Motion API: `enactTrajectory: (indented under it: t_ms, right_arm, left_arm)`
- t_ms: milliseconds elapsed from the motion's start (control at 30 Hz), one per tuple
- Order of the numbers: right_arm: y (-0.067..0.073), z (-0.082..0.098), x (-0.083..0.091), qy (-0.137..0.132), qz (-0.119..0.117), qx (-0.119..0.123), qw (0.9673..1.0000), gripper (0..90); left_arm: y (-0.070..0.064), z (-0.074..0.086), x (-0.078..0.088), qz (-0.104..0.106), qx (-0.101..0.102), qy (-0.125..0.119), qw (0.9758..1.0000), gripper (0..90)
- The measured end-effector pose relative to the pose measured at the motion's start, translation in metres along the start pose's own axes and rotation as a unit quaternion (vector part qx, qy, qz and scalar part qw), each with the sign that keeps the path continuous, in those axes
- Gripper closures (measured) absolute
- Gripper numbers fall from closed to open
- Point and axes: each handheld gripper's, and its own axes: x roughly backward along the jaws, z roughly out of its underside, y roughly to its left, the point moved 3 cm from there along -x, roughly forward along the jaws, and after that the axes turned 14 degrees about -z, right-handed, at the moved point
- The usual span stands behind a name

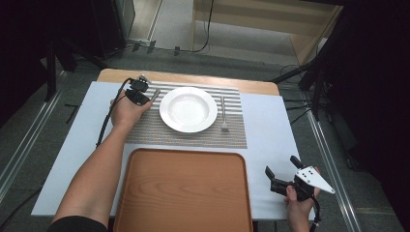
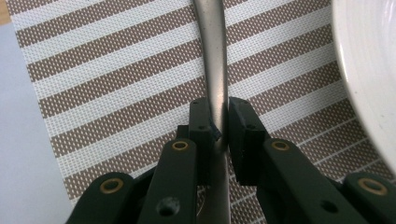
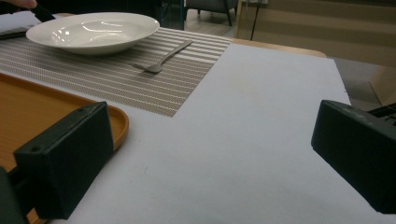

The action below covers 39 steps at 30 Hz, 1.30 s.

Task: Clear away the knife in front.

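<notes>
Handle of a metal utensil lies on the striped mat, left of the plate; my left gripper is clamped on its narrow neck, likely so it lifts without tipping. My right gripper waits with jaws apart near the tray. Plate rim sits close; 1 fork lies beyond.

Plate on placemat, behind tray
</notes>
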Motion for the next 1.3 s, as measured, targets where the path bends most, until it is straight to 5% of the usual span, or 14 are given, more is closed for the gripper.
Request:
enactTrajectory:
  t_ms: [333, 633, 800, 967, 1300]
  right_arm:
    - [0.000, 0.000, 0.000, 0.000, 0.000, 0.001, 1.0000, 0.0]
    - [0.000, 0.000, 0.000, 0.000, -0.001, 0.002, 1.0000, 0.0]
    - [0.000, 0.000, 0.000, 0.000, -0.001, 0.002, 1.0000, 0.0]
    - [0.000, 0.000, 0.000, 0.000, -0.001, 0.002, 1.0000, 0.0]
    - [0.001, 0.000, 0.000, 0.001, -0.001, 0.002, 1.0000, 0.0]
  left_arm:
    - [0.009, 0.000, 0.012, 0.014, 0.015, -0.008, 0.9998, 78.2]
    - [0.007, 0.010, 0.000, 0.022, 0.013, -0.004, 0.9997, 77.5]
    - [0.006, 0.010, 0.003, 0.001, -0.006, -0.002, 1.0000, 70.5]
    - [0.001, 0.013, 0.006, -0.009, -0.026, 0.012, 0.9995, 72.8]
    - [0.007, 0.013, 0.004, 0.009, -0.005, 0.017, 0.9998, 78.0]
